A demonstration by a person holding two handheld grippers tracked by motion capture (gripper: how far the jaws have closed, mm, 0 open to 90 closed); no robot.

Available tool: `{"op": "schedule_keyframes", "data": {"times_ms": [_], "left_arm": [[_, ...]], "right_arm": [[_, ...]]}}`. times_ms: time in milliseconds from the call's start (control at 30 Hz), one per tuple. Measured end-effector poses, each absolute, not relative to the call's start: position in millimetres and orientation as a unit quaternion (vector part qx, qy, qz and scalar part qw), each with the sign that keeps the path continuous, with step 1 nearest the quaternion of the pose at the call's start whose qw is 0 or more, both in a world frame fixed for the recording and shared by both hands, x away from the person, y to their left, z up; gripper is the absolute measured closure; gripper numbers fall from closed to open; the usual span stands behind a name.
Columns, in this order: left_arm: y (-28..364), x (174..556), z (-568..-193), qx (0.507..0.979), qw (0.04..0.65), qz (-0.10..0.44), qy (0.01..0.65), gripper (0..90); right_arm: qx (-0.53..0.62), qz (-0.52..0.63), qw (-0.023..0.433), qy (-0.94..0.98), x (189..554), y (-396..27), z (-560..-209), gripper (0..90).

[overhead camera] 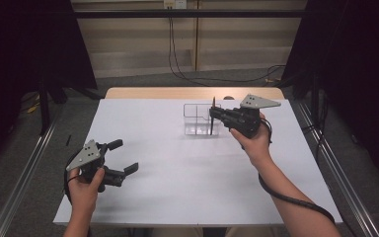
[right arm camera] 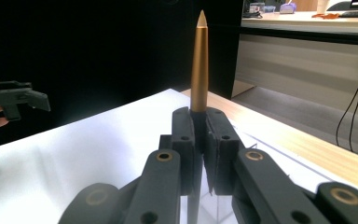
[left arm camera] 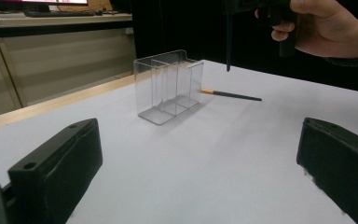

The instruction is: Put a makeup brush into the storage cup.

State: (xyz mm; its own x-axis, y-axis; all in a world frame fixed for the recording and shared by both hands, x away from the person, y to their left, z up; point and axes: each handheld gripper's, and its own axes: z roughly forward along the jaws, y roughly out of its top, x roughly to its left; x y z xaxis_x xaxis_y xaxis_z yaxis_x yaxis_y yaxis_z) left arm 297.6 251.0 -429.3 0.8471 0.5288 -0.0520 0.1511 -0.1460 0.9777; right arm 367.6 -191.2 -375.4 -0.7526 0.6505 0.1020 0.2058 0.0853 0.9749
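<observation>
**A:** Pen [right arm camera: 199, 60] is clamped upright between the closed jaws of the right gripper [overhead camera: 212, 115], gold end up, dark end hanging down at the clear holder [overhead camera: 201, 118]. How should it go in?

**B:** I'd say keep the pen plumb, bring its lower tip over one compartment, then lower straight before letting go. From the left gripper view the tip seems to hang beside the holder's far end rather than over a slot, though I can't tell which compartment it's lined up with.

**A:** Anything in the way?

**B:** The thin dividers and rim of the holder itself. It's clear plastic and looks light, so a tilted pen catching a wall could push it along or tip it. A second pen [left arm camera: 230, 94] lies flat on the table [overhead camera: 177, 187] just behind the holder, out of the path.

**A:** And the left gripper [overhead camera: 120, 157]?

**B:** Jaws wide apart, holding nothing, near the table's front left corner, well apart from the holder. It could steady the holder if needed.
</observation>
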Motion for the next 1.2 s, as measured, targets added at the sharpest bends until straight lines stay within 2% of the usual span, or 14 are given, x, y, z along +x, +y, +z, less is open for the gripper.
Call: {"op": "schedule_keyframes", "data": {"times_ms": [1200], "left_arm": [[253, 298, -430, 0.743, 0.611, 0.157, 0.224, 0.4]], "right_arm": [[0.329, 0.589, 0.233, 0.7, 419, -187, -358, 83.0]]}}
